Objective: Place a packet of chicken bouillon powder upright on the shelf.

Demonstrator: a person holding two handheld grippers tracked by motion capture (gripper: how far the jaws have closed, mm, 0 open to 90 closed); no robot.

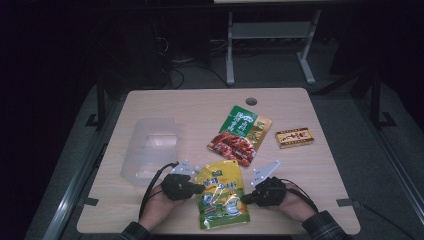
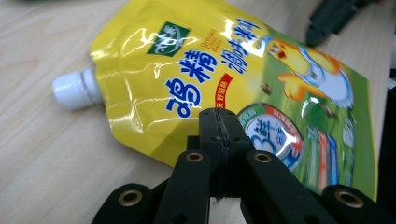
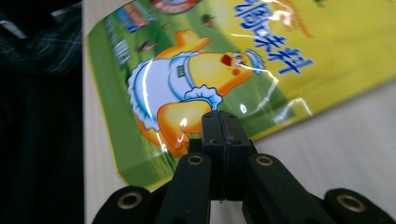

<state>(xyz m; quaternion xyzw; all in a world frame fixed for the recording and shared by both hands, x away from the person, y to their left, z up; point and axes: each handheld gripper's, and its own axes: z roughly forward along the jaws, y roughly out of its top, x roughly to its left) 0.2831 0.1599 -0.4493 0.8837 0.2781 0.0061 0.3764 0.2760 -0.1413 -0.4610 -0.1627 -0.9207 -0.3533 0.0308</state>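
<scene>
We note a yellow spouted pouch point(image 1: 221, 194) lying flat on the wooden table near its front edge, print side up. Its upper half is yellow with blue characters and a small green logo; the lower half turns green and carries a cartoon chick in a white apron. We see a white screw cap point(image 2: 71, 88) at one top corner, closed. The glossy film is lightly creased.

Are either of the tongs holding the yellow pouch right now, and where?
Neither. Both tongs, left and right, are shut with nothing between them, tips over the yellow pouch at opposite side edges.
</scene>
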